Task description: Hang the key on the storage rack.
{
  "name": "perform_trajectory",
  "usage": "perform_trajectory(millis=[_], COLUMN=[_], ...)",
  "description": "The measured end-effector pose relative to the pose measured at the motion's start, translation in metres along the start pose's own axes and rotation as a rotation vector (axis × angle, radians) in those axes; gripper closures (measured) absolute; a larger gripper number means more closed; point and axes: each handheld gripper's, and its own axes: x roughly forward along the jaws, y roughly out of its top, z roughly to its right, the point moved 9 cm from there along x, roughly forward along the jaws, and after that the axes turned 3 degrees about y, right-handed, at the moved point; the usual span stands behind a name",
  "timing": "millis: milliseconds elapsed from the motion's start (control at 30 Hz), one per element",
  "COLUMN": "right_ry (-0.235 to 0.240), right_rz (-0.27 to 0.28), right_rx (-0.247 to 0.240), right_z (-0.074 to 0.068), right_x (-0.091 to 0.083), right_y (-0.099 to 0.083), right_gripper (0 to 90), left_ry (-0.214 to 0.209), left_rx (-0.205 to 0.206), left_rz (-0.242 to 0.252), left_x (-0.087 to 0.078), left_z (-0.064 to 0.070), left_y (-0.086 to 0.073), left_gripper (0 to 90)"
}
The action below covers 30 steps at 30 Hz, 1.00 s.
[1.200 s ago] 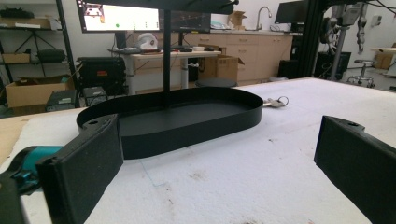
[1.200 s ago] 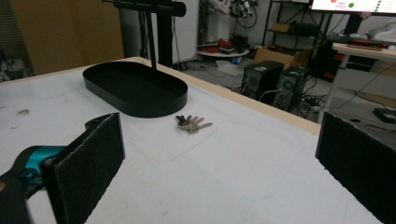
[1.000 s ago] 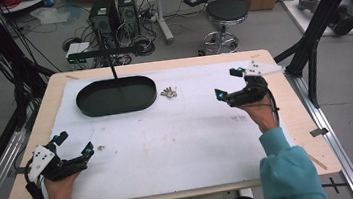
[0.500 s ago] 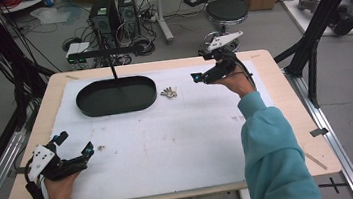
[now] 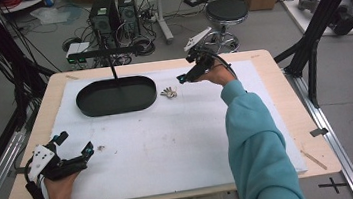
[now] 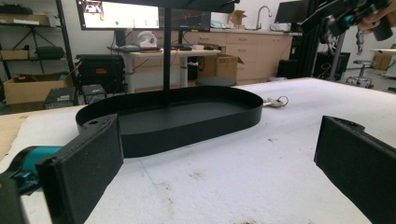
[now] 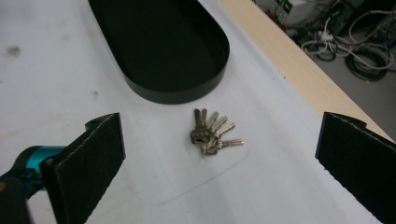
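brass keys (image 7: 211,132) flat on table, below spread right gripper (image 5: 185,77)

There is one black tray (image 5: 116,96), one bunch of keys (image 5: 168,93), and two grippers on one counter (image 5: 179,144).

The right tool (image 5: 185,77) has swung from the table's right side to beside the keys (image 5: 168,92).

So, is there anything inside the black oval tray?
The black oval tray looks empty: its floor is bare in the right gripper view. The near wall hides a strip of floor in the left gripper view. The keys lie outside it, on the table.
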Motion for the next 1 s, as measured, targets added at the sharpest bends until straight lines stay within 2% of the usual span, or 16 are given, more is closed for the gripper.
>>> perform_trajectory(millis=[67, 100, 133, 167, 333, 667, 1000], right_ry=[-0.005, -0.003, -0.003, -0.004, -0.007, 0.02, 0.042], right_rz=[-0.015, -0.031, -0.031, -0.049, -0.082, -0.126, -0.169], right_rx=[-0.011, 0.001, 0.001, -0.005, -0.031, 0.024, 0.043], right_z=[0.002, 0.002, 0.002, 0.003, 0.003, 0.008, 0.009], right_x=[0.006, 0.014, 0.014, 0.022, 0.037, 0.057, 0.073], right_y=[-0.001, -0.003, -0.003, -0.005, -0.009, -0.022, -0.033], right_gripper=[0.5, 0.5, 0.5, 0.6, 0.6, 0.6, 3.2], left_ry=[0.0, -0.001, -0.001, -0.001, -0.001, -0.001, -0.002], left_rx=[0.001, 0.002, 0.002, 0.001, 0.001, 0.001, 0.004], left_rz=[-0.001, 0.0, 0.0, 0.0, -0.001, -0.001, -0.002], left_x=[0.0, 0.0, 0.0, 0.0, 0.0, 0.0, 0.0], left_z=[0.0, 0.0, 0.0, 0.0, 0.0, 0.0, 0.0], left_y=[0.0, 0.0, 0.0, 0.0, 0.0, 0.0, 0.0], left_gripper=[1.7, 1.8, 1.7, 1.8, 1.7, 1.7, 1.7])
